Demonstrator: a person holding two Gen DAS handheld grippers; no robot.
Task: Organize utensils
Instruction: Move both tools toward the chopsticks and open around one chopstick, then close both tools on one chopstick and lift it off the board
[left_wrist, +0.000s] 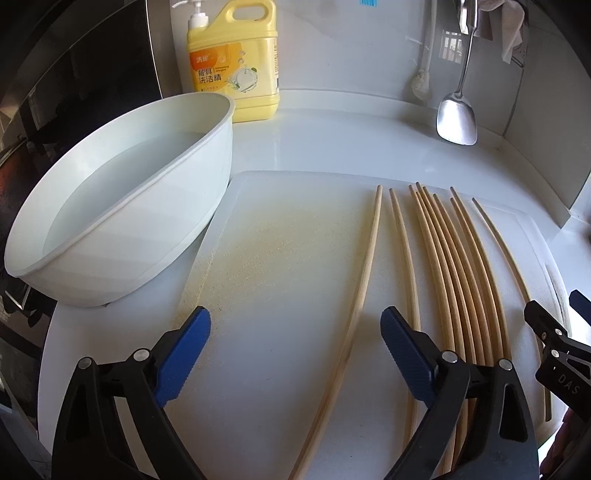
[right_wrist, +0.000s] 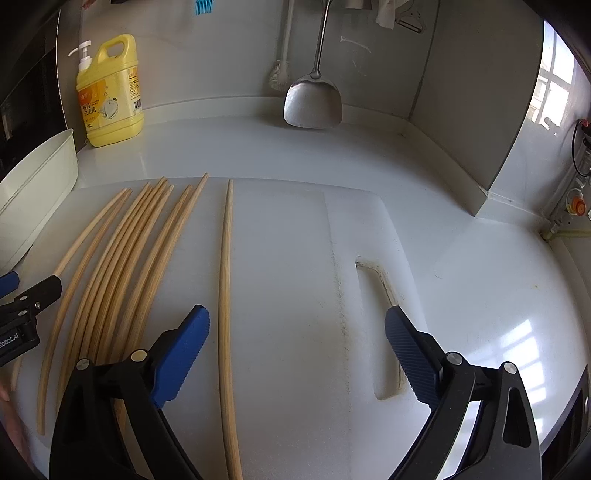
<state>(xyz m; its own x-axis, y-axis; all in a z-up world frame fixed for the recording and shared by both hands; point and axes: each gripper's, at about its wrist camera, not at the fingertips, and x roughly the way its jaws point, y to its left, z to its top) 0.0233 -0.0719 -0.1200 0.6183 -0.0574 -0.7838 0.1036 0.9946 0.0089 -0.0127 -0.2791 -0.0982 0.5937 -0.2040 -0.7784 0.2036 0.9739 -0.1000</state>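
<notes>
Several wooden chopsticks (left_wrist: 458, 273) lie side by side on a white cutting board (left_wrist: 280, 258). One chopstick (left_wrist: 360, 295) lies apart to the left, between my left gripper's (left_wrist: 295, 328) open fingers. In the right wrist view the bundle (right_wrist: 122, 258) lies left, and a single chopstick (right_wrist: 225, 295) lies just right of my left finger (right_wrist: 184, 350). My right gripper (right_wrist: 297, 328) is open and empty above the board (right_wrist: 295, 277). Its tip also shows in the left wrist view (left_wrist: 554, 332).
A white basin (left_wrist: 122, 206) holding water sits left on the board's edge. A yellow detergent bottle (left_wrist: 236, 62) stands at the back wall. A metal spatula (left_wrist: 456, 118) and a brush (left_wrist: 421, 85) lean on the wall. The board has a handle slot (right_wrist: 384, 325).
</notes>
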